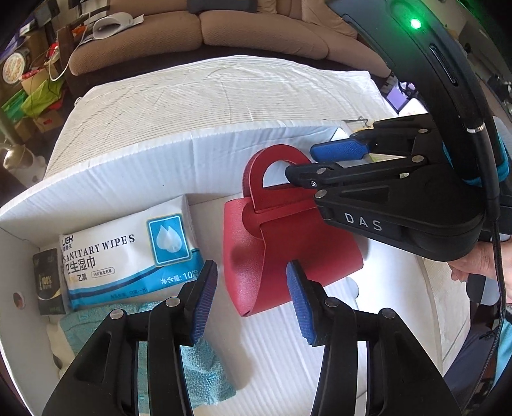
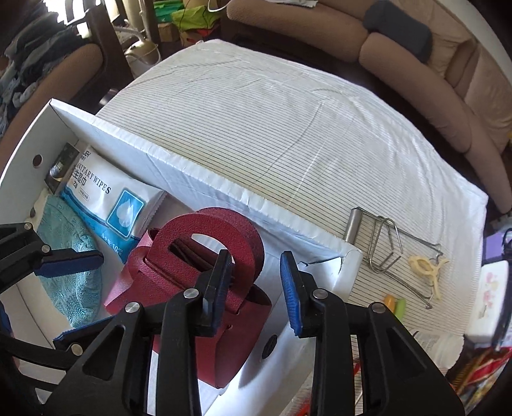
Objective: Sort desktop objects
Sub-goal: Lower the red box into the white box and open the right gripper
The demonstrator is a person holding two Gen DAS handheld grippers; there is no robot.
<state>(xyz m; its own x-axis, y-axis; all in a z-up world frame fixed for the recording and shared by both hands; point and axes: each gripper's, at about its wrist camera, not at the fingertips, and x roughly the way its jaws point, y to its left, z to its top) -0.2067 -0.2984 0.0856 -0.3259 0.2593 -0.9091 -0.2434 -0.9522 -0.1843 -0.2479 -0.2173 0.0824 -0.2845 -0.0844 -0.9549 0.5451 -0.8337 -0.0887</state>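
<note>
A small red leather handbag (image 1: 281, 243) sits inside a white cardboard box (image 1: 134, 150); it also shows in the right wrist view (image 2: 192, 281). My right gripper (image 2: 256, 288) is open, its jaws either side of the bag's looped handle (image 2: 236, 236); it also shows in the left wrist view (image 1: 307, 163). My left gripper (image 1: 249, 300) is open and empty, just in front of the bag. A pack of sanitary wipes (image 1: 128, 249), a teal cloth (image 1: 198, 364) and a small dark sachet (image 1: 48, 281) lie in the box.
The box stands on a white striped tablecloth (image 2: 272, 128). Right of the box lie a metal wire rack (image 2: 387, 246), a cream clip (image 2: 425, 268), small green and orange items (image 2: 395, 304) and a white case (image 2: 489, 300). A brown sofa (image 1: 256, 28) stands behind.
</note>
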